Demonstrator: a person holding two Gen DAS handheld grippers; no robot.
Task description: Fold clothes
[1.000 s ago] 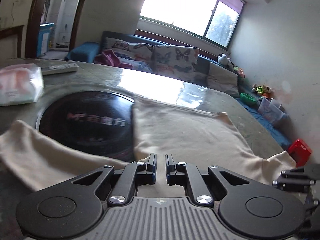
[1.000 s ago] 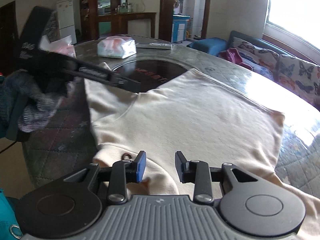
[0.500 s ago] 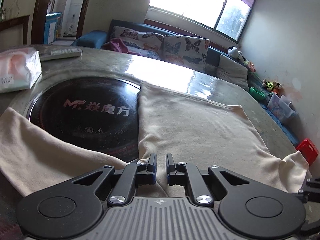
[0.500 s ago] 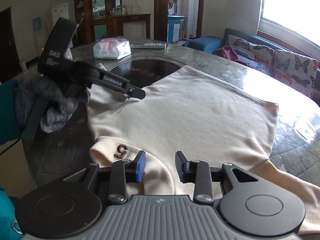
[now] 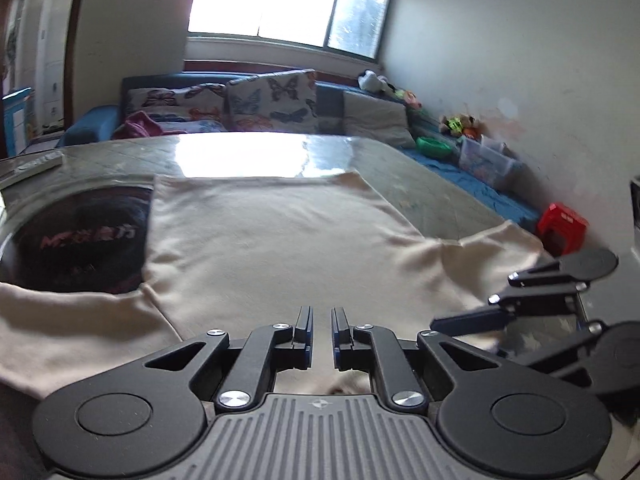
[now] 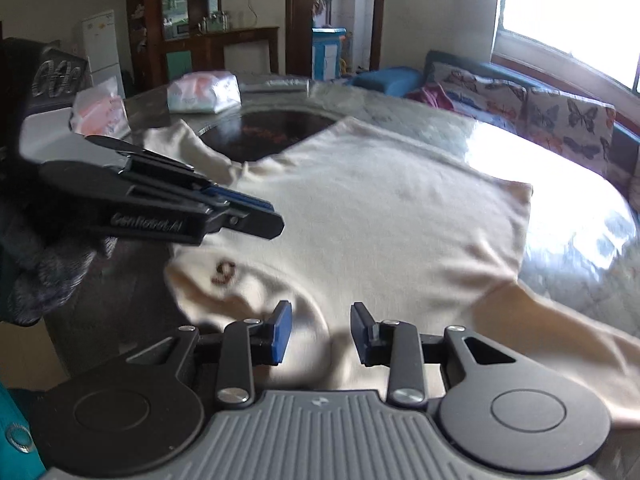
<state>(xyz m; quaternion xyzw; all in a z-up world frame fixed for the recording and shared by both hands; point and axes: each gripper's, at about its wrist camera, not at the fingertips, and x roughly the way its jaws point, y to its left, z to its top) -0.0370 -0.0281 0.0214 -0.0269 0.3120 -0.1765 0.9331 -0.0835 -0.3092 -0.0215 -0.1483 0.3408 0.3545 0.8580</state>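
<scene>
I am holding my left gripper (image 5: 321, 328) fingers nearly together, my right gripper (image 6: 320, 332) fingers apart, both empty; the cream shirt (image 6: 380, 216) is lying flat on the tabletop (image 5: 440, 184) just ahead of both.

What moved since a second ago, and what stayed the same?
The left gripper swung across the cream shirt toward the right gripper, nearer the collar. Nothing was grabbed or dropped. The shirt stayed flat on the table; left jaws stayed shut, right jaws open.

Left gripper (image 5: 321, 322) jaws nearly closed and empty; right gripper (image 6: 320, 322) jaws parted, empty.
</scene>
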